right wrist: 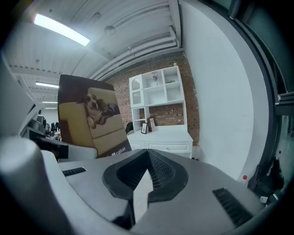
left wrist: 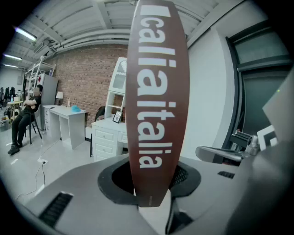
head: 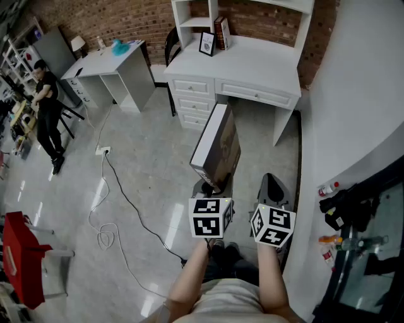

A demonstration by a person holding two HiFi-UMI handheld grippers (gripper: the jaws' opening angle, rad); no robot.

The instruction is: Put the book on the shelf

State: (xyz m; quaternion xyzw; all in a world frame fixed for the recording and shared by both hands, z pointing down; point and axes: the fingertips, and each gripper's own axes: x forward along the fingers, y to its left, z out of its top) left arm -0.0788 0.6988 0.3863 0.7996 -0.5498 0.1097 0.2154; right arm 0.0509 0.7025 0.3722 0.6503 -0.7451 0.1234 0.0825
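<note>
Left gripper [head: 211, 187] [left wrist: 149, 183]: jaws clamped on the bottom edge of the book [head: 218, 148] [left wrist: 156, 92], which stands upright between them, brown spine toward this gripper's camera. Right gripper [head: 273, 187] [right wrist: 148, 158]: just beside the left, jaws closed together with nothing between them, book cover to its left. Shelf [head: 201, 17] [right wrist: 158, 94] on the white desk [head: 259, 63] is well ahead of both grippers; book not yet on it.
</note>
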